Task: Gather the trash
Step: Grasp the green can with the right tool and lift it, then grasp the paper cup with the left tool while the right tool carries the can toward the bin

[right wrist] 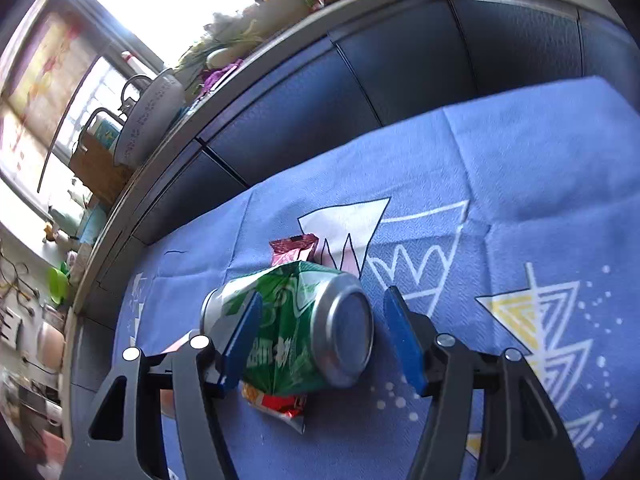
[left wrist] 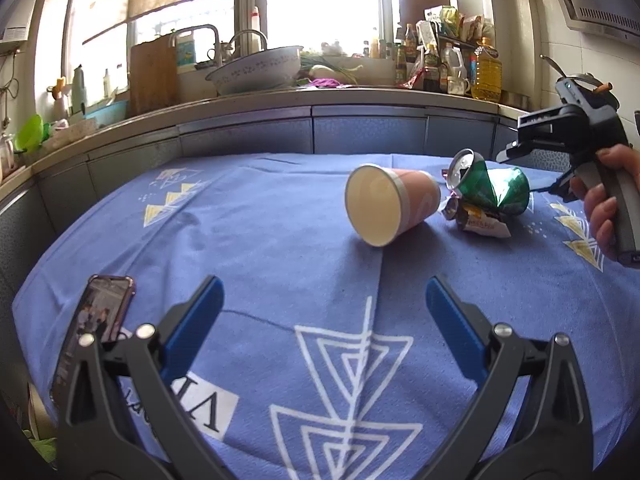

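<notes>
- Right wrist view: the crushed green can (right wrist: 296, 332) lies on its side on the blue tablecloth (right wrist: 520, 152), its round silver bottom turned toward my camera.
- My right gripper (right wrist: 322, 338) is around this can. The jaws are wide apart; the left blue pad (right wrist: 240, 344) is touching or almost touching the dented side of the can, and the right blue pad is just beside the bottom rim with a small gap. I do not grip the can.
- Under the near end of the can sits a crumpled red and silver wrapper (right wrist: 284, 406). Behind the can a dark pink wrapper (right wrist: 294, 248) shows its torn edge.
- Left wrist view: the same green can (left wrist: 490, 186) is on the far right part of the table, its open top pointing up and to the left, with a crumpled wrapper (left wrist: 480, 222) against it on the near side.
- A pink paper cup (left wrist: 394, 208) lies on its side just left of the can, its empty mouth turned toward my left camera.
- My right gripper (left wrist: 520, 148) is seen from the side at the right edge, held in the right hand (left wrist: 604, 200), its tips beside the can.
- My left gripper (left wrist: 322, 312) hovers low over the tablecloth (left wrist: 260, 208), jaws spread wide with nothing between them, well apart from the cup.
- A smartphone (left wrist: 96, 328) with a lit screen lies on the cloth at the left, just beside my left jaw.
- Behind the table runs a kitchen counter (left wrist: 320, 98) with a white basin (left wrist: 256, 70) and many bottles, a yellow oil bottle (left wrist: 486, 70) among them.
</notes>
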Available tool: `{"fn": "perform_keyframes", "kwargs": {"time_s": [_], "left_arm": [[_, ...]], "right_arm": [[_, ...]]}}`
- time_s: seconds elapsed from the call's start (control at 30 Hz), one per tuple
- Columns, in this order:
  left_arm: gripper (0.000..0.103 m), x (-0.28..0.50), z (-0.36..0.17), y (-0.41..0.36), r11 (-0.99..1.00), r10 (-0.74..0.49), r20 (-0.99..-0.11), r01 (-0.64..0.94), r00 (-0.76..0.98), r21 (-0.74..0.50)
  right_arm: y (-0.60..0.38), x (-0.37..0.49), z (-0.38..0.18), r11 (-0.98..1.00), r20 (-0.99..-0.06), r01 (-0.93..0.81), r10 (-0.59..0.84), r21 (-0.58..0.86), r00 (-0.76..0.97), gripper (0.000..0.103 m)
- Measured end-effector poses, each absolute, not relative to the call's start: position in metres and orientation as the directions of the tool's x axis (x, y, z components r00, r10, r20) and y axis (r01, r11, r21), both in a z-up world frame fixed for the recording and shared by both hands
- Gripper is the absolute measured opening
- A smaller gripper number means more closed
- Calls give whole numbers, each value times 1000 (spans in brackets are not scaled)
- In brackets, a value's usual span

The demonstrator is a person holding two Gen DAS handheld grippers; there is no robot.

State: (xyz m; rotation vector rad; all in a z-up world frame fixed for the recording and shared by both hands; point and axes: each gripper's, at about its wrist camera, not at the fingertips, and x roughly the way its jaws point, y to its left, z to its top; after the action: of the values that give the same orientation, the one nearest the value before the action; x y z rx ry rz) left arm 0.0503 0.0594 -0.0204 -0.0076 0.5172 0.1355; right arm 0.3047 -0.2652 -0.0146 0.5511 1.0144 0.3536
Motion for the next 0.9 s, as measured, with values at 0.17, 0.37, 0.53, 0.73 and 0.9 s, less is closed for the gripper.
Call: {"fn": "perform_keyframes", "kwargs": {"time_s": [0.17, 0.37, 0.53, 0.73, 0.9], "left_arm": [[97, 49, -20, 58, 992, 120, -493, -124, 862, 25], [97, 50, -19, 53, 994, 104, -495, -97, 863, 41], [97, 55, -19, 52, 998, 60, -524, -51, 850, 32], [91, 88, -4, 26, 986, -165, -576, 134, 801, -95], [87, 111, 7, 28, 978, -187, -587, 95, 788, -185]], "right_arm": [[-269, 291, -27, 774, -688, -39, 583, 632, 431, 50], [-302, 214, -28, 707, -612, -74, 655, 703, 443, 50], [-354, 159, -24, 697, -584, -20, 616, 717, 529, 49], [-382, 124, -22, 730, -585, 19, 532, 683, 612, 49], [-378, 116, -19, 720, -559, -8, 546, 694, 624, 49]]}}
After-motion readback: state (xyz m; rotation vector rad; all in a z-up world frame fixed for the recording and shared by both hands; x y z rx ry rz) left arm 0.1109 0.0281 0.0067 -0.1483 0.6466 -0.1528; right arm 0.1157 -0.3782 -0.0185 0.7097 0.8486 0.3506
